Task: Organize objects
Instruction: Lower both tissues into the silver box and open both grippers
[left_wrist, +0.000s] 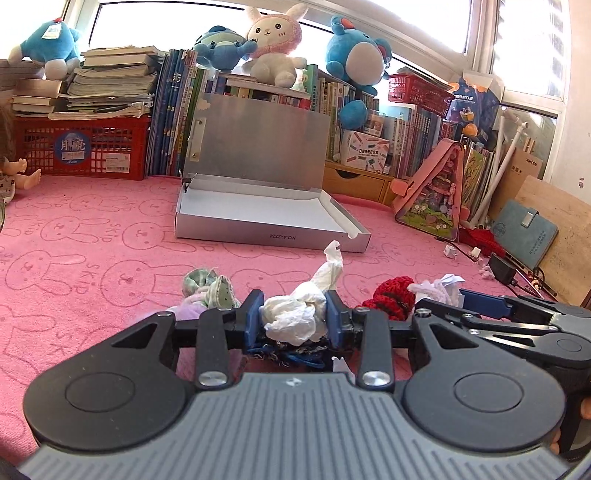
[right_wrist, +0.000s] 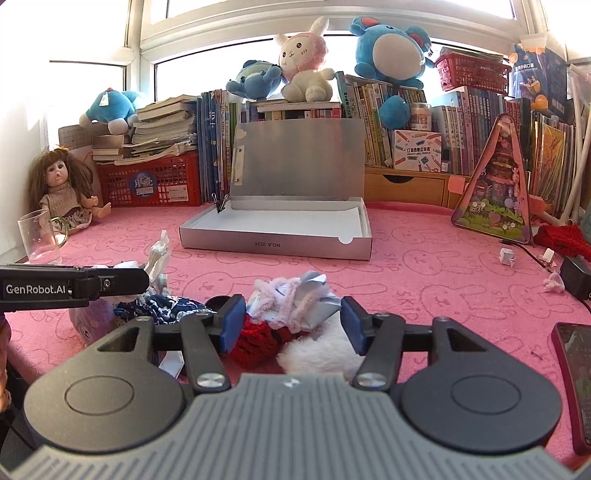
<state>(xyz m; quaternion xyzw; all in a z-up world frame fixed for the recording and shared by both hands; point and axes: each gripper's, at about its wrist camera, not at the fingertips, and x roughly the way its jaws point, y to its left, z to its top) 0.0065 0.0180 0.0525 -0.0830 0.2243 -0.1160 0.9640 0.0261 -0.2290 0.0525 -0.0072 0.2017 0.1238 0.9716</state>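
The left gripper (left_wrist: 295, 317) pinches a crumpled white tissue (left_wrist: 295, 314) between its blue pads, the wad bulging up and forward with a twisted tail rising above the fingers. Under it, on the pink rabbit-print mat (left_wrist: 92, 240), lies a dark blue patterned cloth (left_wrist: 291, 354), with a green checked cloth (left_wrist: 212, 290) just to the left and a red knitted piece (left_wrist: 391, 299) to the right. The right gripper (right_wrist: 291, 325) stands spread around a small heap: a lilac fuzzy wire tangled with pale paper (right_wrist: 295, 299) above the red knit and a white furry item (right_wrist: 321, 354); whether its pads press anything I cannot tell. The open silver box (right_wrist: 275, 245), lid propped upright against the books (right_wrist: 388, 122), sits empty well beyond both tools, mid-mat. A doll (right_wrist: 61, 192) and a clear glass (right_wrist: 38, 236) stand at the far left
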